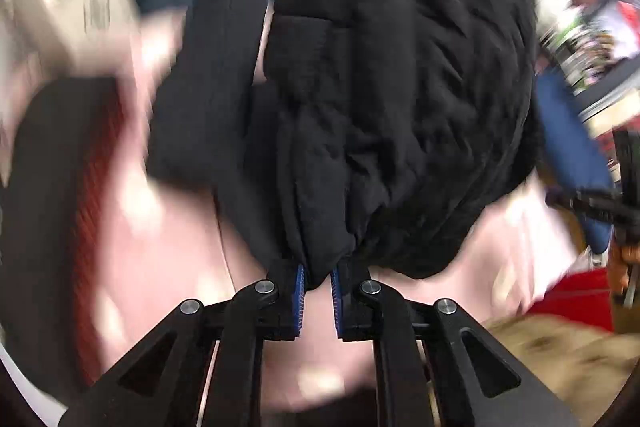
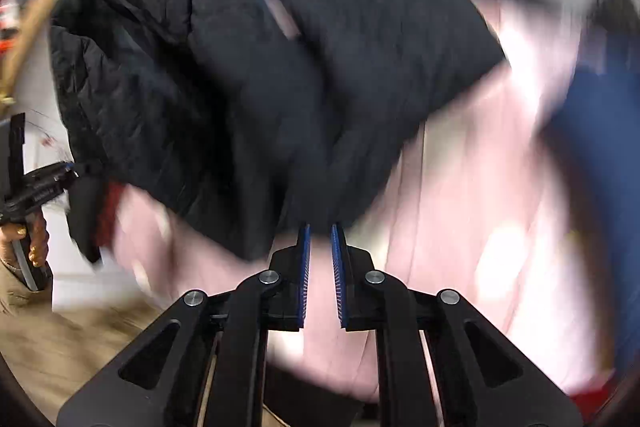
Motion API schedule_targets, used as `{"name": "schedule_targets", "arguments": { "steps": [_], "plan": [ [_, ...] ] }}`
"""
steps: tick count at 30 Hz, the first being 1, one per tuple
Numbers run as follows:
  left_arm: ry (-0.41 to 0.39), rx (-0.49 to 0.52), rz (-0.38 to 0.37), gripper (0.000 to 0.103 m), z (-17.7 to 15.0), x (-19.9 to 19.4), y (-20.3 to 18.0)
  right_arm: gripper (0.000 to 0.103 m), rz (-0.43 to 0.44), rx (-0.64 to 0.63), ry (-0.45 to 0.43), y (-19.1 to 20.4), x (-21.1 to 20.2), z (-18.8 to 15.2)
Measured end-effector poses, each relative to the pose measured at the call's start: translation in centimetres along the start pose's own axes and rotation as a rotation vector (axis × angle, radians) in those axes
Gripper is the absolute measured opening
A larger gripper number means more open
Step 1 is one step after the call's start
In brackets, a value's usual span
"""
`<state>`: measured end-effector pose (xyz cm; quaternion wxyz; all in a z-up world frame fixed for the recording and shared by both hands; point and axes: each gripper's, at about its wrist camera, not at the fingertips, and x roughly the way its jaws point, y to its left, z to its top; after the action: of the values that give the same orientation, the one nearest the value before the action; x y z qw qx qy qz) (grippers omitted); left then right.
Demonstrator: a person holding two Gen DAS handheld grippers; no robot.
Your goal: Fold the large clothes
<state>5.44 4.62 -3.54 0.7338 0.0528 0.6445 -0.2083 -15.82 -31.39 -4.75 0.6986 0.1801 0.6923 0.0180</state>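
Observation:
A large black quilted jacket (image 1: 400,87) hangs over a pink sheet (image 1: 160,247) and fills most of both views. My left gripper (image 1: 320,273) is shut on a bunched fold of its lower edge, with the fabric pinched between the blue pads. In the right wrist view the jacket (image 2: 240,87) is blurred. My right gripper (image 2: 320,227) has its pads nearly together and grips the jacket's edge at the very tips. The left gripper (image 2: 72,169) shows at that view's left edge, pinching the jacket, with a hand (image 2: 36,239) on its handle.
The pink sheet (image 2: 460,227) covers the surface beneath. Blue fabric (image 2: 600,167) lies at the right. A red item (image 1: 580,291) and tan floor (image 1: 560,355) sit low right in the left wrist view, with a cardboard box (image 1: 72,7) upper left.

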Motion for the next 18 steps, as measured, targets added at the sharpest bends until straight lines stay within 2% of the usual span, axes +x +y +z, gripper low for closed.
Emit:
{"name": "schedule_targets", "arguments": {
  "steps": [2,3,4,5,6,7,8,9,10,11,13,15,18],
  "plan": [
    [0.043,-0.049,0.040,0.010,-2.5,3.2,0.8,0.012,-0.049,0.118,0.142,-2.1,4.9,-2.6],
    [0.032,-0.075,0.024,0.013,-3.1,3.7,1.2,0.012,-0.051,0.162,0.166,-2.8,5.8,-3.5],
    [0.020,-0.100,0.022,0.018,-3.2,3.5,1.4,0.012,-0.051,0.200,0.151,-3.3,5.6,-4.1],
    [0.007,-0.124,0.026,0.019,-3.0,2.9,1.9,0.018,-0.045,0.217,0.122,-3.3,4.8,-4.1],
    [-0.005,-0.144,0.003,0.023,-2.7,2.5,2.5,0.028,-0.042,0.227,0.073,-3.5,3.5,-3.9],
    [-0.018,-0.165,-0.027,0.039,-2.2,2.5,3.7,0.062,-0.059,0.227,0.011,-3.7,1.9,-3.6],
    [-0.057,-0.193,-0.046,0.052,-1.6,1.0,4.2,0.083,-0.087,0.217,-0.054,-3.7,0.4,-2.5],
    [-0.094,-0.204,-0.032,0.075,-1.4,-0.3,4.4,0.084,-0.123,0.188,-0.134,-3.1,-1.6,-1.7],
    [-0.161,-0.207,-0.001,0.081,-1.2,-1.9,4.2,0.084,-0.158,0.135,-0.195,-2.2,-3.3,-0.8],
    [-0.237,-0.189,0.027,0.081,-1.0,-4.0,4.0,0.084,-0.177,0.084,-0.234,-1.2,-4.4,0.0],
    [-0.329,-0.131,0.042,0.084,0.1,-7.4,2.9,0.084,-0.195,-0.044,-0.320,1.5,-6.2,1.9],
    [-0.362,-0.082,0.021,0.085,1.2,-7.9,1.6,0.084,-0.173,-0.153,-0.349,4.4,-6.3,3.4],
    [-0.326,0.032,-0.031,0.085,2.3,-6.1,-2.4,0.084,-0.090,-0.294,-0.287,9.9,-3.0,5.1]
  ]
}}
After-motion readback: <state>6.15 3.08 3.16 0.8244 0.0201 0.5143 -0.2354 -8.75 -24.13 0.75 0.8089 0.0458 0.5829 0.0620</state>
